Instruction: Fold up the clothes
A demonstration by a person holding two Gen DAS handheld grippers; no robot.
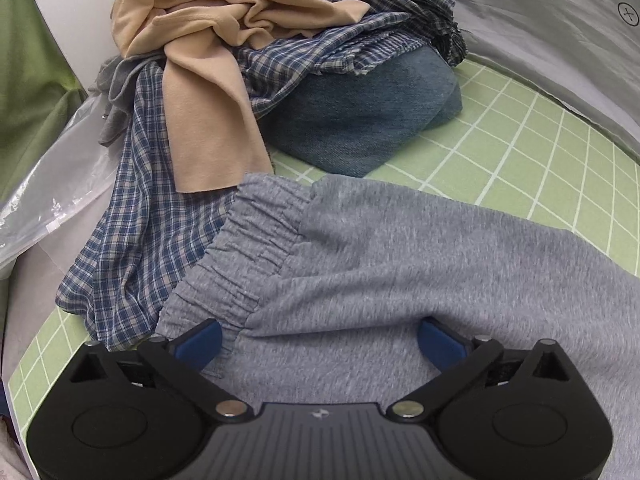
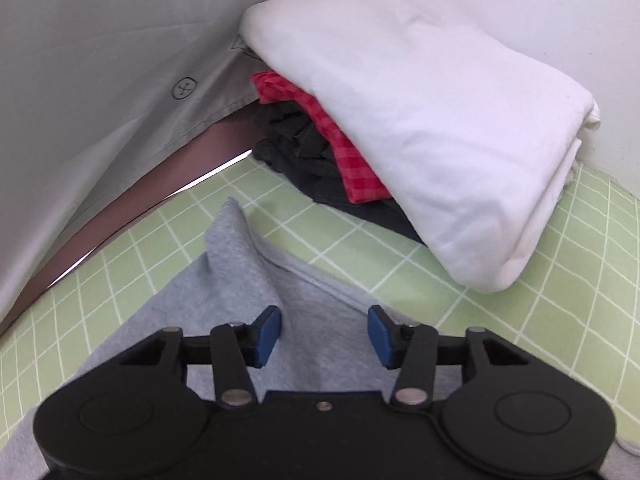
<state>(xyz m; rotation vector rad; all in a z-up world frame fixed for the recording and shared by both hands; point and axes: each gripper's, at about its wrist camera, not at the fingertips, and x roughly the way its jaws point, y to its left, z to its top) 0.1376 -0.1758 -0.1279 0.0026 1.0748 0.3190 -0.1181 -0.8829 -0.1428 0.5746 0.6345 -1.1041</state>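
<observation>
Grey fleece garment [image 1: 400, 264] with elastic-gathered band, spread on green grid mat [image 1: 540, 152], fills the lower frame of both views. Left view only: unfolded heap of plaid, beige and denim clothes [image 1: 240, 80] upper left; left gripper [image 1: 320, 344] spread wide over the fleece. Right view only: folded stack [image 2: 420, 120] of white, red, black, upper right; right gripper [image 2: 324, 334] half-spread, a raised grey fold beside its left pad, nothing pinched.

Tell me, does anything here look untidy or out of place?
Yes. The beige garment and checked shirt lie crumpled over the folded jeans, and the shirt spills onto the green mat. One corner of the grey garment sticks up.
</observation>
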